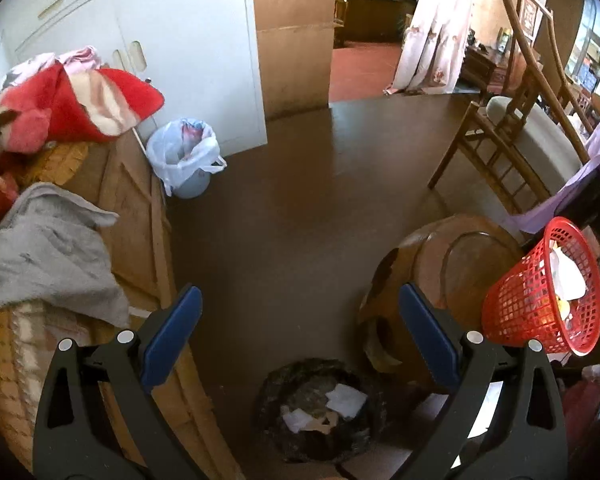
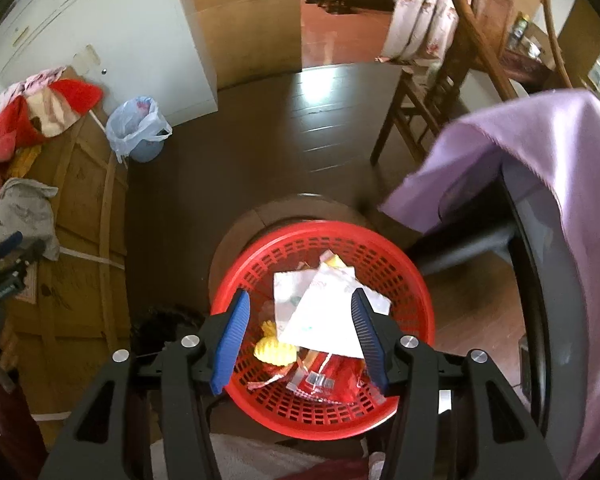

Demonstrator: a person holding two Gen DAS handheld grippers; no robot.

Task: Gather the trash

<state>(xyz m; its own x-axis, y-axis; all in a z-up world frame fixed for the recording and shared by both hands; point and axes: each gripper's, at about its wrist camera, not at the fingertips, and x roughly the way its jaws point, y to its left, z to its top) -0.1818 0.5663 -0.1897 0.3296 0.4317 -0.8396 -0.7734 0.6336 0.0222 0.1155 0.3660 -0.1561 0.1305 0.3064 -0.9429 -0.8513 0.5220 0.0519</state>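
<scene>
The right gripper (image 2: 298,330) hangs over the red plastic lattice basket (image 2: 412,276), its 2 blue pads spread apart with nothing pinched between them. Inside the basket lie white paper sheets (image 2: 320,304), a yellow crinkled scrap (image 2: 274,350) and a red foil wrapper (image 2: 332,380). The left gripper (image 1: 300,336) is also released and empty, aimed down at the dark bag-lined bin (image 1: 316,408) on the brown floor (image 1: 300,200), which holds 2 or 3 paper scraps (image 1: 344,398).

The basket stands on a round wooden stool (image 1: 452,276), in the left view near its edge, so a downward push on the rim could probably tip it and spill the lot. Thin paper may slide out from between the pads, or several pieces may come up at once and drop on the way to the bin
</scene>
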